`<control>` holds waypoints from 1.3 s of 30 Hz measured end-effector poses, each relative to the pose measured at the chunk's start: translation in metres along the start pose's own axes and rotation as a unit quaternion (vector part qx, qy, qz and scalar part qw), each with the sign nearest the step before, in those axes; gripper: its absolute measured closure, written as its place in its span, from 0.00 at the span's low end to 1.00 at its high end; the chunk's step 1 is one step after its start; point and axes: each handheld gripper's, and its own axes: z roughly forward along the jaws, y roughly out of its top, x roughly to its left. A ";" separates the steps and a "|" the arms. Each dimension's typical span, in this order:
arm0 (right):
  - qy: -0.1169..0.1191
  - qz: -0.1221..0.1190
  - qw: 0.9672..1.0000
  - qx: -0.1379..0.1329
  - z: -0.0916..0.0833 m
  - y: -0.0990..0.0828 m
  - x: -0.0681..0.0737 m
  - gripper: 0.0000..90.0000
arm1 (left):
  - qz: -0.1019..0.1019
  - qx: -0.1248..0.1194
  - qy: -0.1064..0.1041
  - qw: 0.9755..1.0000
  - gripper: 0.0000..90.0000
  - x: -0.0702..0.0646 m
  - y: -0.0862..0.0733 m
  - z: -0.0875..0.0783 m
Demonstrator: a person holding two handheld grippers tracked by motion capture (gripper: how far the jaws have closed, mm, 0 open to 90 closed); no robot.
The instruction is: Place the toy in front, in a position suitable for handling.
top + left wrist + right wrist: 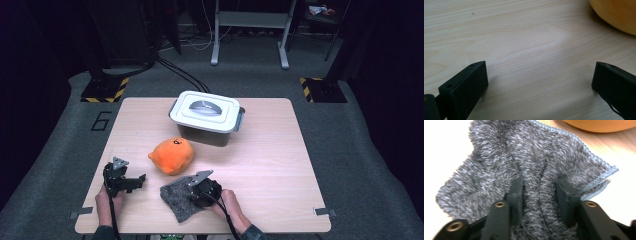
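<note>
A grey fleece cloth lies rumpled at the near edge of a pale wooden bench, a little left of centre. The right hand-held gripper presses down on the cloth's right part. In the right gripper view its 2 black jaws stand close together with a raised fold of the cloth pinched between them, the pile bunched into ridges and a stitched hem running along the far right edge. Just beyond the cloth sits a round orange plush toy, apart from it. The left hand-held gripper rests low at the near left, well apart from the cloth, its jaws spread wide over bare wood with nothing between them. Farther back, near the centre, stands a dark box with a white lid clipped on by grey latches.
</note>
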 end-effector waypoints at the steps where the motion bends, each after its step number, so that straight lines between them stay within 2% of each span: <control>1: 0.001 0.001 1.000 0.000 0.000 0.000 0.000 0.73 | 0.000 0.000 0.000 1.000 0.00 0.000 0.000 0.000; 2: 0.005 0.000 1.000 -0.006 -0.001 -0.002 -0.001 0.77 | 0.000 0.000 0.000 1.000 0.00 0.000 0.000 0.000; 5: 0.011 0.005 1.000 -0.004 -0.003 -0.004 -0.001 0.80 | 0.000 0.000 0.000 1.000 0.00 0.000 0.000 0.000; 10: 0.025 0.006 1.000 -0.010 -0.010 -0.007 -0.003 0.81 | 0.000 0.000 0.000 1.000 0.00 0.000 0.000 0.000; 13: 0.023 0.000 1.000 -0.016 -0.015 -0.010 -0.004 0.81 | 0.000 0.000 0.000 1.000 0.00 0.000 0.000 0.000; 18: 0.011 0.011 0.999 -0.033 -0.035 -0.018 -0.009 0.81 | 0.000 0.000 0.000 1.000 0.00 0.000 0.000 0.000; 21: 0.006 0.015 0.999 -0.036 -0.040 -0.021 -0.011 0.81 | 0.000 0.000 0.000 1.000 0.00 0.000 0.000 0.000; 22: -0.001 0.027 0.999 -0.040 -0.046 -0.024 -0.013 0.81 | 0.000 0.000 0.000 1.000 0.00 0.000 0.000 0.000; 26: -0.011 0.033 0.998 -0.050 -0.057 -0.030 -0.016 0.81 | 0.000 0.000 0.000 1.000 0.00 0.000 0.000 0.000; 39: -0.039 0.063 0.995 -0.067 -0.080 -0.047 -0.026 0.81 | 0.000 0.000 0.000 1.000 0.00 0.000 0.000 0.000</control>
